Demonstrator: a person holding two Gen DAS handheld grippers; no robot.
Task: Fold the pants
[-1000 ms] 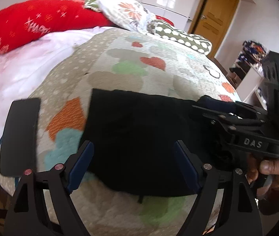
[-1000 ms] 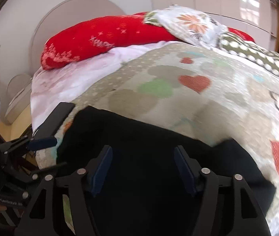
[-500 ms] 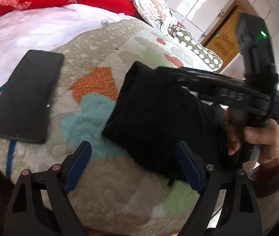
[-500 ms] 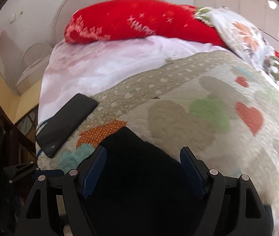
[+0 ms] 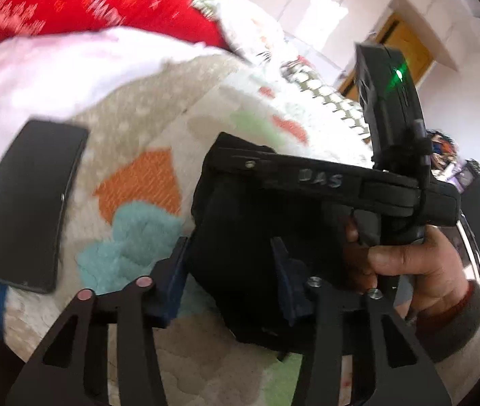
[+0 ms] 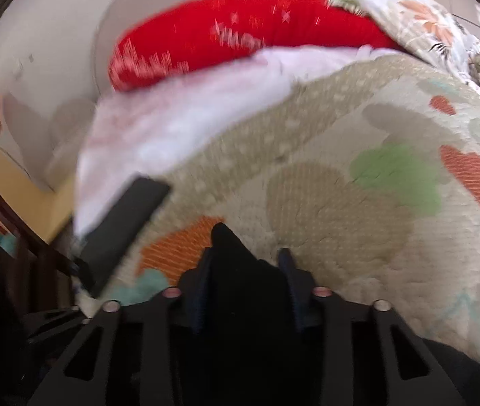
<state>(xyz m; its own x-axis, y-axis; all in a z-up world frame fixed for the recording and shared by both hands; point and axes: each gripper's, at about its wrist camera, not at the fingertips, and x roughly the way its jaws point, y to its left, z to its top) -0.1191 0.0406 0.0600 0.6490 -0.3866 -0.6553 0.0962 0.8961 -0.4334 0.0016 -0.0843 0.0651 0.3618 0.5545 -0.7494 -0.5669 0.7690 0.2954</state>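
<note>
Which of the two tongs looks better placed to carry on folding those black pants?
Probably the right tongs: their fingers are closed on a bunched fold of the black pants, so they could carry that fold onward. The left tongs straddle the pants' edge on the quilt, apparently not clamped.

A bedroom in a private home. Across the scene, a bed covered by a quilted bedspread (image 6: 358, 209) patterned with hearts. At the far end, a long red pillow (image 6: 240, 34), a floral pillow (image 6: 419, 23) to its right and a polka-dot cushion (image 5: 328, 94) further right. Behind the pillows, a pale rounded headboard (image 6: 158, 10). On the bed's near left edge, a black smartphone (image 5: 26, 199). Far right, a wooden door (image 5: 406, 50) beside glossy white wardrobe panels (image 5: 311, 3).
</note>
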